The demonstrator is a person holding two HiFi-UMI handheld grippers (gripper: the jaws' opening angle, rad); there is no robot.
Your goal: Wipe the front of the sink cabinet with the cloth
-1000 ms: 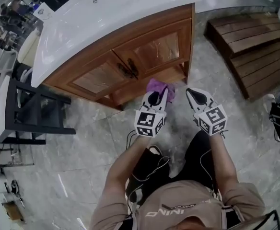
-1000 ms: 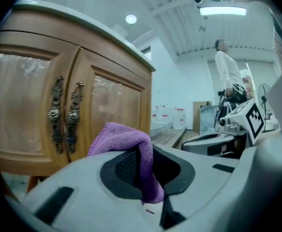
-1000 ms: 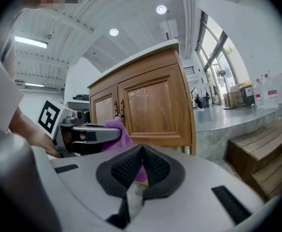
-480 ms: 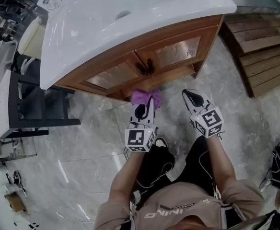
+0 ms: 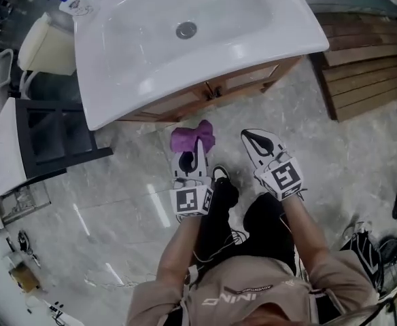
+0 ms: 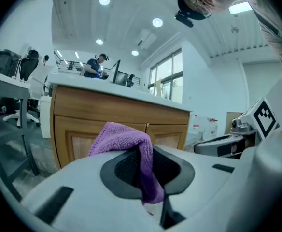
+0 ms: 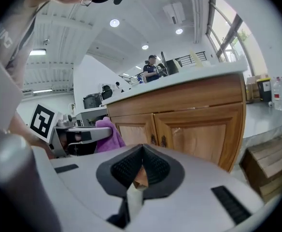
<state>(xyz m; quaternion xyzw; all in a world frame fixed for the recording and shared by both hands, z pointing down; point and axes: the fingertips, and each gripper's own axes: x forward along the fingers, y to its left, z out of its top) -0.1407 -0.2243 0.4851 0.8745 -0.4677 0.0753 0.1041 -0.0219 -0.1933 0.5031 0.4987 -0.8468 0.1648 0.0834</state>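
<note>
Cloth in the grip, held clear of the cabinet

The left hand-held gripper (image 6: 146, 178) pinches the purple cloth (image 6: 124, 139), its bunched end facing the wooden front of the sink cabinet (image 6: 97, 115) without touching it. The right hand-held gripper (image 7: 137, 173) is pressed together with nothing in it. Wiping looks paused; next, the cloth needs pressing against the doors (image 7: 194, 129) and sweeping across.

I see slatted wooden steps (image 5: 368, 66) at the right on the grey marble floor (image 5: 117, 209), a black frame (image 5: 49, 138) at the left near a cream seat (image 5: 45, 46), and a person (image 6: 93, 66) standing far behind.
</note>
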